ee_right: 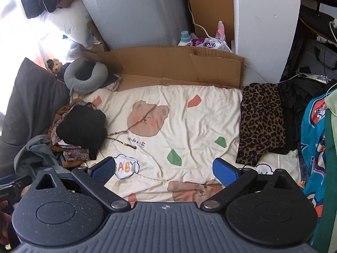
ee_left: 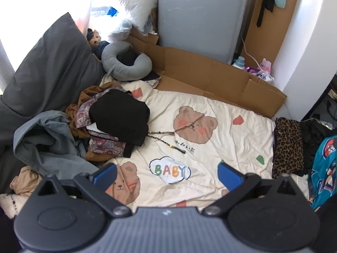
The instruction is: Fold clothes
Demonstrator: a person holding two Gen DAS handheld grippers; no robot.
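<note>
A heap of unfolded clothes lies at the left of the bed: a black garment [ee_left: 120,116] [ee_right: 82,126] on top of patterned and brown pieces, with a grey-blue garment [ee_left: 48,141] [ee_right: 35,151] beside it. A folded leopard-print garment [ee_left: 288,147] [ee_right: 261,122] lies at the right edge, next to black cloth. A teal printed garment [ee_left: 324,164] [ee_right: 313,147] hangs at the far right. My left gripper [ee_left: 167,175] and right gripper [ee_right: 164,170] hover open above the cream bear-print blanket [ee_left: 210,147] [ee_right: 189,126], with nothing between their blue pads.
A braided cord [ee_left: 166,139] lies on the blanket beside the heap. A grey neck pillow [ee_left: 126,63] [ee_right: 86,76], a dark grey pillow [ee_left: 52,67] and flat cardboard [ee_left: 210,73] [ee_right: 168,63] border the bed. Bottles and bags [ee_right: 202,40] stand behind the cardboard by a grey cabinet.
</note>
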